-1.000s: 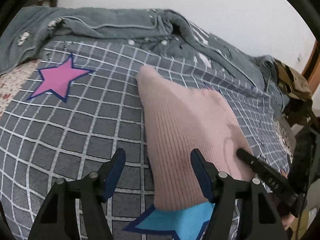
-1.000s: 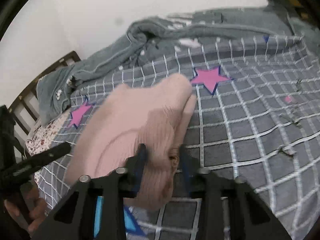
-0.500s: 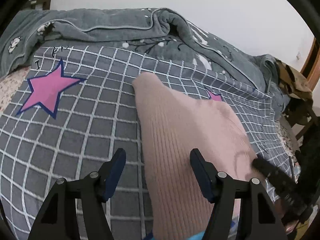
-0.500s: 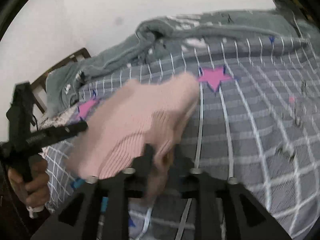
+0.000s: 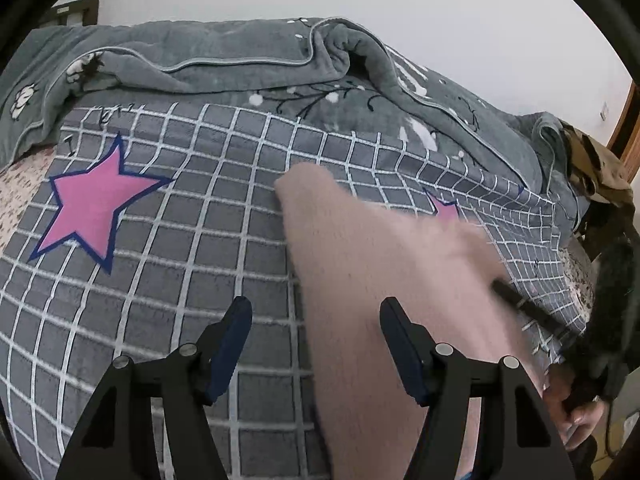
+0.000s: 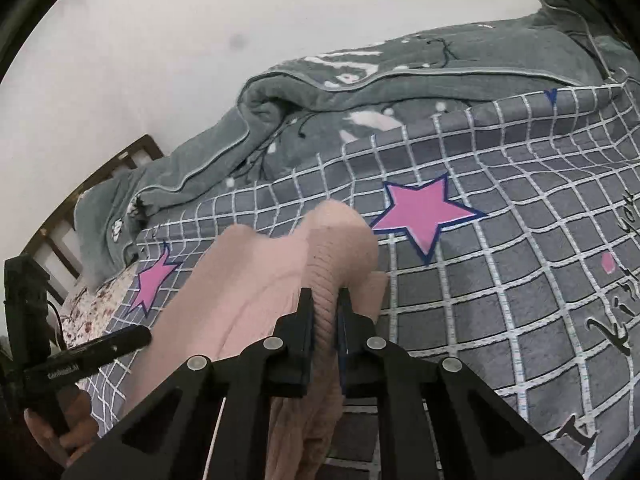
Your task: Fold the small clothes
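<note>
Left gripper (image 5: 316,344) hangs over the bed with its jaws spread wide and gripping nothing; the left edge of the pink knit garment (image 5: 384,280) runs up between its fingers, the right finger standing over the cloth and the left finger over bare grey checked bedspread (image 5: 192,240); a second ago the same jaws stood just as wide, but a blue star on the cover showed below the knit's near hem, and that star is now all but hidden as the view has slid up along the garment. Ahead and to the left lies a pink star (image 5: 92,216) on the cover, and beyond it a rumpled grey blanket (image 5: 240,60). Right gripper (image 6: 323,312), to the right, has its jaws closing on a raised ribbed fold of the garment, pinched between the pads; a second ago it held a bunch of the knit, half a second ago the cloth was loose and blurred between wider jaws, so this reads as a fresh, tighter bite; the garment stretches ahead and leftward from it, flat on the bedspread. Judged from this, one fold is being regripped, the left side not yet taken, and the folding is still early.
</note>
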The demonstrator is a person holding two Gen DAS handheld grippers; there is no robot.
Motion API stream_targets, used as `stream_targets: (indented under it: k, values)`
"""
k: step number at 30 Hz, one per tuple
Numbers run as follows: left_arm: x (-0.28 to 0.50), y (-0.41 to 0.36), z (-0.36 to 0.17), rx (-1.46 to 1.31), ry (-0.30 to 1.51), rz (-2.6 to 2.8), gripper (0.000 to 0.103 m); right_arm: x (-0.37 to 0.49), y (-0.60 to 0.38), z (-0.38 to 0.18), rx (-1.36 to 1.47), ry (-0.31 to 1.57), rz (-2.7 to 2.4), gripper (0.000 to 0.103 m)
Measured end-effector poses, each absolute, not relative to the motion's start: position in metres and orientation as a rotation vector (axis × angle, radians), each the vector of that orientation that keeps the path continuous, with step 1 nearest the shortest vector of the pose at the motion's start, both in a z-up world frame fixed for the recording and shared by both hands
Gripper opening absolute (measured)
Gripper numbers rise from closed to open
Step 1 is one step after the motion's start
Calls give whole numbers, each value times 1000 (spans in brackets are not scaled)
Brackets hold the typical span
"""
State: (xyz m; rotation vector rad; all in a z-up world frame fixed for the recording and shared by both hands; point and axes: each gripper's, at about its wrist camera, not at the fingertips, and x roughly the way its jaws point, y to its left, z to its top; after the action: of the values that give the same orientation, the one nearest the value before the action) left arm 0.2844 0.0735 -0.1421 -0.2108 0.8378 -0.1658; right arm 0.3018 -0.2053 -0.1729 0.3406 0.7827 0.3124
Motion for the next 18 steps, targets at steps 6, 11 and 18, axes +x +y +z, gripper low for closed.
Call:
stream_targets:
  k: [6, 11, 18]
  values:
    - [307, 54, -134, -152, 804, -187, 64, 305, -201, -159, 247, 721, 262, 26]
    - [335, 45, -139, -165, 822, -233, 62, 317, -185, -152, 180, 691, 327, 26]
    - [360, 42, -157, -151, 880, -266, 54, 334, -180, -184, 162, 784, 341, 26]
